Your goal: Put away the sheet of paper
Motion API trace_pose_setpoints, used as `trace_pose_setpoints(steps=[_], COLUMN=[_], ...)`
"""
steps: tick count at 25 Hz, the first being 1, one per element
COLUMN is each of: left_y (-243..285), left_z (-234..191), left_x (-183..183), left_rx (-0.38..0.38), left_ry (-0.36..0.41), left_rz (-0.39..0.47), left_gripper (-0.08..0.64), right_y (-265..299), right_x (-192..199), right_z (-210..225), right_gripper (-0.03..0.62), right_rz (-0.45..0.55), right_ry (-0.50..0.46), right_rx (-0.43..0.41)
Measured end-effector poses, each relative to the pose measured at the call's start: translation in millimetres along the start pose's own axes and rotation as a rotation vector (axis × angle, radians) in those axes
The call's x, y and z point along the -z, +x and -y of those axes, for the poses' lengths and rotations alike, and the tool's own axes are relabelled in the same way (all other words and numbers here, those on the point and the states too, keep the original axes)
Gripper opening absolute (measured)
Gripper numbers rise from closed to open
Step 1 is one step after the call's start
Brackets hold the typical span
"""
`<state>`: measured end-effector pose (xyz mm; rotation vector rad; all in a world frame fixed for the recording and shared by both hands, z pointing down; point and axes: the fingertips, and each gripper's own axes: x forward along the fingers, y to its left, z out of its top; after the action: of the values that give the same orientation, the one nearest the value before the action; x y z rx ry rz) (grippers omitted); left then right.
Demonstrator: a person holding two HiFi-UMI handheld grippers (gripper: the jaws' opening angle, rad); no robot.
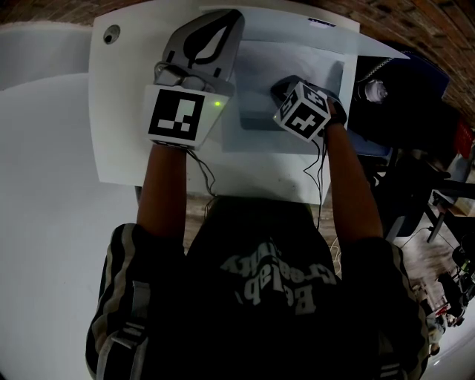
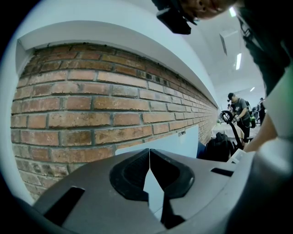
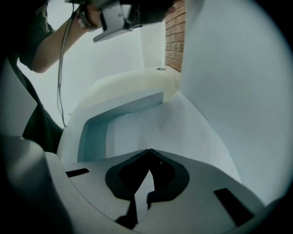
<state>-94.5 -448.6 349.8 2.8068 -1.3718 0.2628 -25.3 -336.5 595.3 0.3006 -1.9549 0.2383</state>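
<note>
A white sheet of paper (image 3: 151,125) lies flat in the bottom of a shallow pale-blue box (image 3: 94,132) on the white table (image 1: 119,111). The box's lid (image 3: 238,82) stands upright at the back, against the brick wall. My right gripper (image 3: 149,151) is low inside the box (image 1: 252,122), just over the sheet, jaws shut with nothing seen between them. In the head view the right gripper (image 1: 282,87) shows behind its marker cube. My left gripper (image 1: 225,21) is raised at the box's left, shut and empty, pointing at the wall and lid (image 2: 183,139).
The brick wall (image 2: 91,105) runs right behind the table. A small round hole (image 1: 111,33) sits in the table's far left corner. A dark bag (image 1: 401,96) and chairs stand to the right. People stand far off along the wall (image 2: 238,109).
</note>
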Motion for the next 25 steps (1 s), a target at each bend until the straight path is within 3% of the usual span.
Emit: trace_pose_setpoints(steps=[3, 5, 21, 25], left_y=[1, 1, 2, 2], left_z=[0, -1, -3, -2], left_x=[1, 1, 2, 3], left_rx=[-0.004, -0.006, -0.008, -0.006], left_ry=[-0.003, -0.003, -0.001, -0.008], left_rz=[0.0, 0.002, 0.004, 0.006], left_gripper=[0.003, 0.003, 0.003, 0.003], right_y=[3, 8, 7, 7], right_x=[0, 6, 18, 21], right_z=[29, 35, 1, -7], right_gripper=[-0.006, -0.006, -0.006, -0.006], right_rz=[-0.008, -0.04, -0.064, -0.069], right_ry=[0.027, 0.026, 0.097, 0.07], right_rx=[0.104, 0.122, 0.075, 0.055])
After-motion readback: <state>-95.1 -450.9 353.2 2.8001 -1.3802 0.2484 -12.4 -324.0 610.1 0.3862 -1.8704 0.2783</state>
